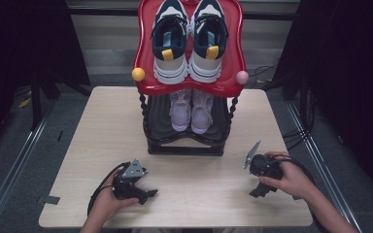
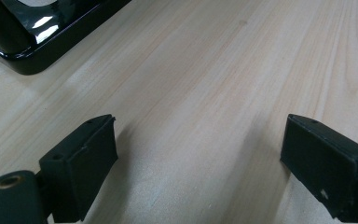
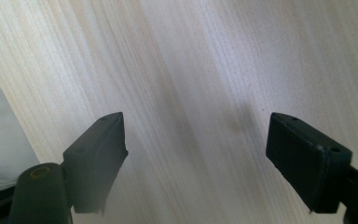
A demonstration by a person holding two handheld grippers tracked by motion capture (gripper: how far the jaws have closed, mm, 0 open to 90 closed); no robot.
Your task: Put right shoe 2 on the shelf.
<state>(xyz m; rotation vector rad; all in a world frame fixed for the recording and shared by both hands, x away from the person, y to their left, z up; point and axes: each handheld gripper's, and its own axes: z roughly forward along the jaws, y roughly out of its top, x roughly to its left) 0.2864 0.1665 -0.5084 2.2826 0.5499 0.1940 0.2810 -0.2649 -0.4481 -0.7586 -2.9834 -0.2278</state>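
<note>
I have the left tool [image 1: 148, 194] low on the bench [image 1: 213, 194], near its front edge, jaws spread wide with only bare wood between them; in the left gripper view the black base of the shoe rack [image 2: 32, 42] sits ahead at the upper left. My right tool [image 1: 262, 190] is at the bench's right front, jaws spread too, pinching nothing. The rack [image 1: 184, 145] stands at the bench's far middle: navy-and-white sneakers [image 1: 189, 41] on its red top tray [image 1: 143, 58], a pale pink pair [image 1: 190, 110] on the shelf below.

Pale wood-grain tabletop [image 1: 102, 145]; glossy red shoe rack top [image 1: 143, 48] over a black base [image 1: 184, 148]; navy-and-white sneakers [image 1: 189, 39]; pale pink sneakers [image 1: 190, 110]; black grippers [image 1: 145, 195].
</note>
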